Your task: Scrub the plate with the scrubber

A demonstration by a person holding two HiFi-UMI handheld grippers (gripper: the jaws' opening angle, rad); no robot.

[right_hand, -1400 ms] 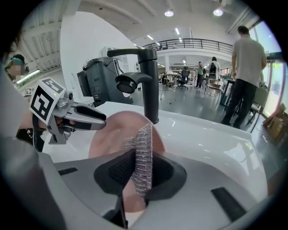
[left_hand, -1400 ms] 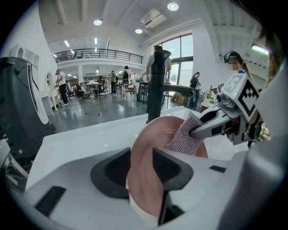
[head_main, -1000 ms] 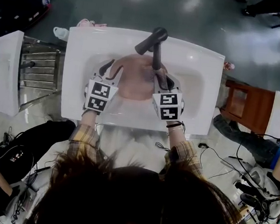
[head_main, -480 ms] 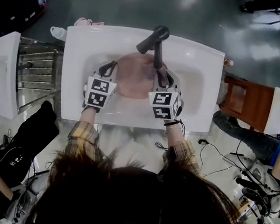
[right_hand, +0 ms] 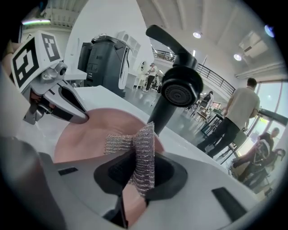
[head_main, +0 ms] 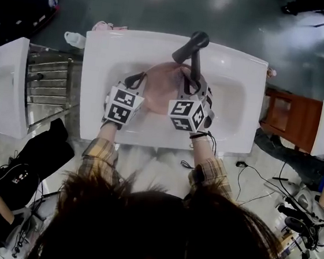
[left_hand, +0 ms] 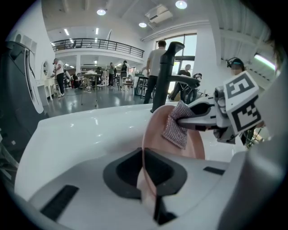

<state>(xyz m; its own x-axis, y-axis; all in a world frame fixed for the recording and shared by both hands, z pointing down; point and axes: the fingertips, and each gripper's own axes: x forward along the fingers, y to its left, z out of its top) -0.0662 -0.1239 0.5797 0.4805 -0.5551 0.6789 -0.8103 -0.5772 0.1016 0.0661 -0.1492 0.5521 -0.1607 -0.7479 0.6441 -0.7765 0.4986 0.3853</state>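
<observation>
Clamping the pink plate (head_main: 162, 84) by its rim, the left gripper (head_main: 136, 82) is holding it tilted up inside the white sink (head_main: 100, 55); its jaws have just been closing onto that edge. The right gripper (head_main: 190, 90) is pinching the silvery mesh scrubber (right_hand: 140, 150) and laying it against the plate's face, below the black faucet (head_main: 189, 46).

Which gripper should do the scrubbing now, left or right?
Right. The right gripper already pinches the scrubber against the plate. The left gripper has just been closing its jaws on the plate's rim, so it is better kept steadying it.
</observation>
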